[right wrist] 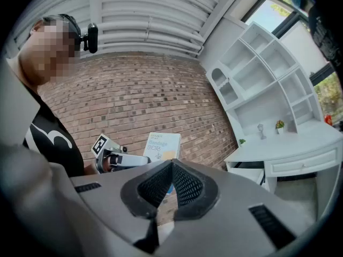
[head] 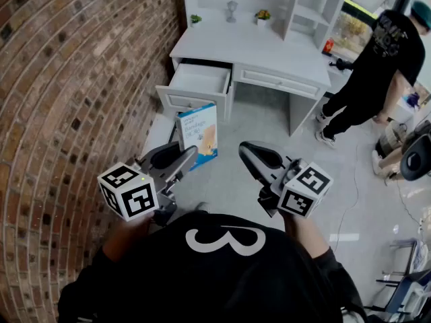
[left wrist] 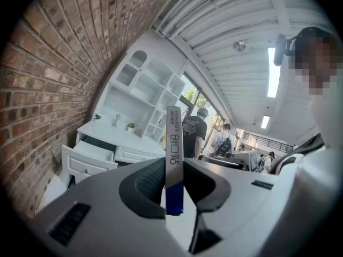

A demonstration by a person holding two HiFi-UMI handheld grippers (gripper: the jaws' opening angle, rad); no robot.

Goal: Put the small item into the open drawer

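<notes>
A flat white-and-blue box (head: 198, 133) stands upright in my left gripper (head: 190, 155), which is shut on its lower edge. In the left gripper view the box (left wrist: 173, 143) shows edge-on, clamped between the two pads. The white desk (head: 249, 46) stands ahead against the brick wall, and its left drawer (head: 199, 79) is pulled open; this drawer (left wrist: 88, 157) also shows low at the left of the left gripper view. My right gripper (head: 245, 151) hovers to the right of the box, shut and empty, its tips touching (right wrist: 172, 165). The right gripper view also takes in the box (right wrist: 162, 146).
A brick wall (head: 74, 99) runs along the left. The desk carries a shelf unit (head: 310, 9), small plants (head: 262, 15) and a figurine. A person in black (head: 374, 66) stands at the desk's right end. Chairs and gear stand at the far right.
</notes>
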